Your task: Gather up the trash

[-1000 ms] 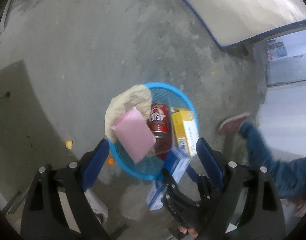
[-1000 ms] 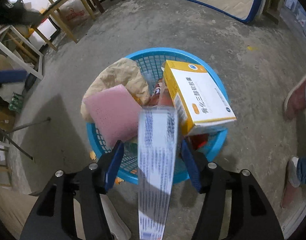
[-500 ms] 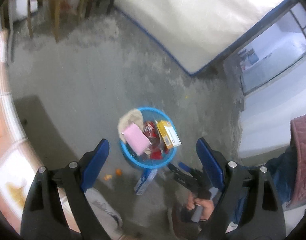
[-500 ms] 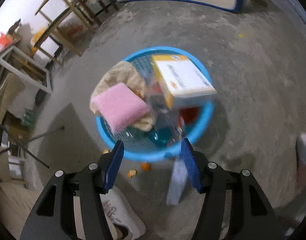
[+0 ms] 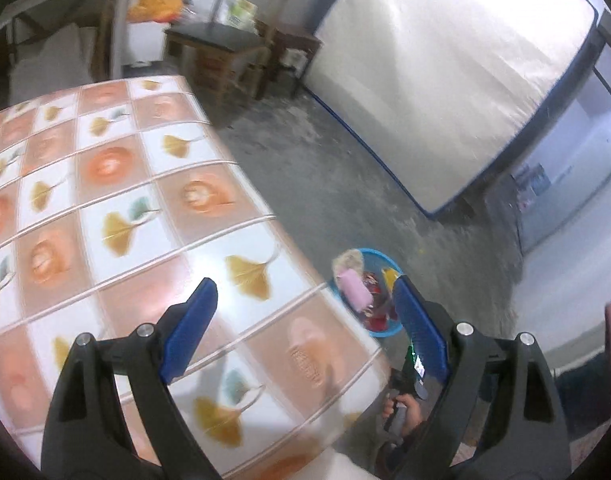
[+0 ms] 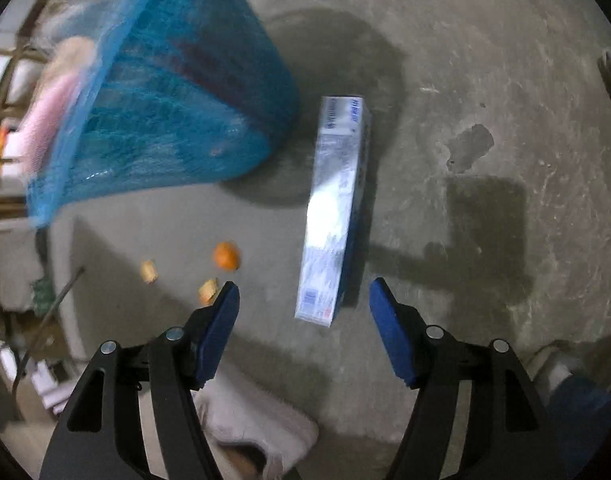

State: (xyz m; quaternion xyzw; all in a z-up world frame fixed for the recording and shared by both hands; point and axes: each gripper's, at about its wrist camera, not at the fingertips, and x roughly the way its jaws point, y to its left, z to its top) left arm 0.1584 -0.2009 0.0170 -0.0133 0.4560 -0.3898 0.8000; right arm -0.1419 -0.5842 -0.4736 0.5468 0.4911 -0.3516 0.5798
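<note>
A long white-and-blue box point(image 6: 337, 208) lies flat on the concrete floor beside the blue mesh basket point(image 6: 165, 100). My right gripper point(image 6: 304, 285) points down over the box's near end. Its jaws are opening, and the pads stand clear of the box on either side. My left gripper point(image 5: 303, 284) is open and empty above a table with a leaf-patterned cloth point(image 5: 105, 208). Past the table's edge, the basket point(image 5: 379, 330) holds a pink sponge point(image 5: 355, 292), crumpled paper, a red can and a yellow box point(image 5: 389, 274).
An orange piece point(image 6: 226, 256) and two small scraps point(image 6: 149, 271) lie on the floor left of the box. A white shoe point(image 6: 245, 432) is under my right gripper. A chair point(image 5: 233, 40) and a mattress point(image 5: 445, 72) stand at the back.
The long box left my right gripper and dropped to the floor beside the basket. The right gripper sank and rolled over it. My left gripper rose and swung from the basket to above the table.
</note>
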